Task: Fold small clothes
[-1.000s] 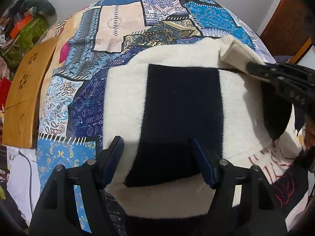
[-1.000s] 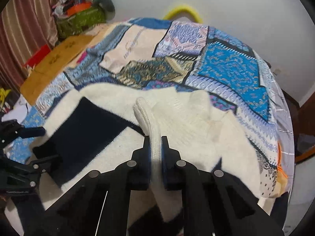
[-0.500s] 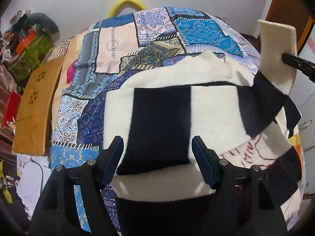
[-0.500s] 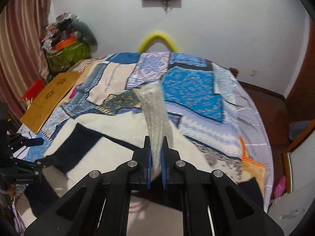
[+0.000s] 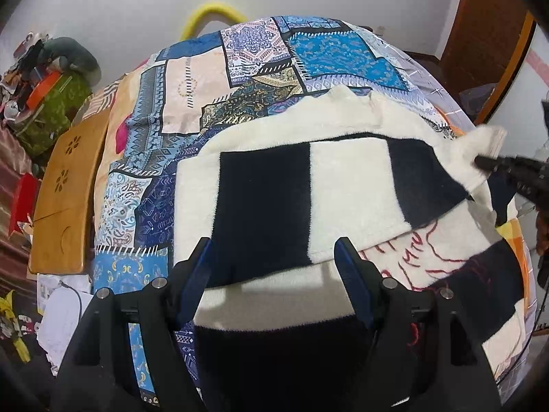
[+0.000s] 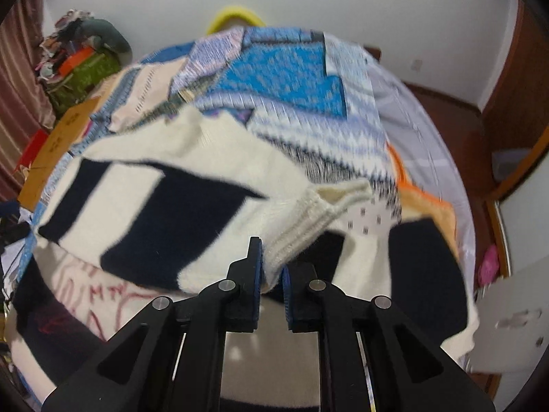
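A cream sweater with wide black bands point(image 5: 346, 185) lies on a patchwork bedspread point(image 5: 212, 79). My left gripper point(image 5: 274, 267) is open and empty, its fingers spread just above the sweater's near part. My right gripper point(image 6: 271, 274) is shut on the sweater's ribbed cream cuff point(image 6: 308, 223), with the sleeve stretched out toward the right. In the left wrist view the right gripper point(image 5: 480, 163) shows at the right edge, pinching the cuff point(image 5: 487, 140). Red stitched lettering point(image 5: 422, 243) shows on the sweater's lower layer.
A wooden board point(image 5: 65, 189) lies along the bed's left side. Piled bags and clutter point(image 5: 48, 86) stand at the far left. A yellow hoop point(image 5: 212, 10) leans on the white wall behind the bed. A wooden door point(image 5: 487, 27) is at the right.
My right gripper lifted the cuff up off the sweater body, then carried it out and down to the right, unfolding the sleeve. The left gripper stayed open and drew back a little.
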`<state>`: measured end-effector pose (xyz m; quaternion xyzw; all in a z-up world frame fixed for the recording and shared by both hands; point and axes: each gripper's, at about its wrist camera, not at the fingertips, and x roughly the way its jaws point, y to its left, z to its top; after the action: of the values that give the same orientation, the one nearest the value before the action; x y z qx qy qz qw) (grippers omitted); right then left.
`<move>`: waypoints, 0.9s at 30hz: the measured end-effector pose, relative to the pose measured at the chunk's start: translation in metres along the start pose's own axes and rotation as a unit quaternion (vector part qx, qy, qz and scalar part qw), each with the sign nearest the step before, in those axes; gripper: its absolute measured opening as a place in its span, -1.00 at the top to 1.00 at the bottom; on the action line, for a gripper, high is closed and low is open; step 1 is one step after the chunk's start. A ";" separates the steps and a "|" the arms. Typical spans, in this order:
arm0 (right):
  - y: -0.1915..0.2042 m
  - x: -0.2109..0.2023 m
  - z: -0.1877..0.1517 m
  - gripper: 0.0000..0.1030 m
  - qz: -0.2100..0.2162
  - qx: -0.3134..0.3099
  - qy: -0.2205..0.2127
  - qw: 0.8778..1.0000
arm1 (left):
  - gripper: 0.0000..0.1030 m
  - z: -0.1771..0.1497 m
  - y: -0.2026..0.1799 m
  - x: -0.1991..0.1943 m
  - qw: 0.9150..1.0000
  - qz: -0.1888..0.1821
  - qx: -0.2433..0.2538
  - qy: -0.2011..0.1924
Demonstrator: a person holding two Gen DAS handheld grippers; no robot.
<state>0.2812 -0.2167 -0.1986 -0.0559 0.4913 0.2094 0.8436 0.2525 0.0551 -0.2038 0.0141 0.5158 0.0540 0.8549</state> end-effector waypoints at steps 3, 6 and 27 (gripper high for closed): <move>-0.008 0.006 -0.011 0.66 -0.006 0.013 0.015 1.000 | -0.38 -0.002 -0.001 0.002 1.000 -0.001 -0.002 0.004; -0.019 0.004 -0.019 0.54 -0.006 0.032 0.020 0.999 | -0.38 -0.003 -0.002 0.003 1.000 -0.003 -0.003 0.007; -0.154 -0.100 -0.057 0.08 -0.085 0.152 -0.071 0.982 | -0.55 0.046 -0.056 0.024 1.000 -0.014 0.026 0.010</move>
<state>0.2552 -0.4027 -0.1593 0.0470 0.4497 0.0634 0.8897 0.3084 0.0034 -0.2077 0.0289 0.5253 0.0289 0.8500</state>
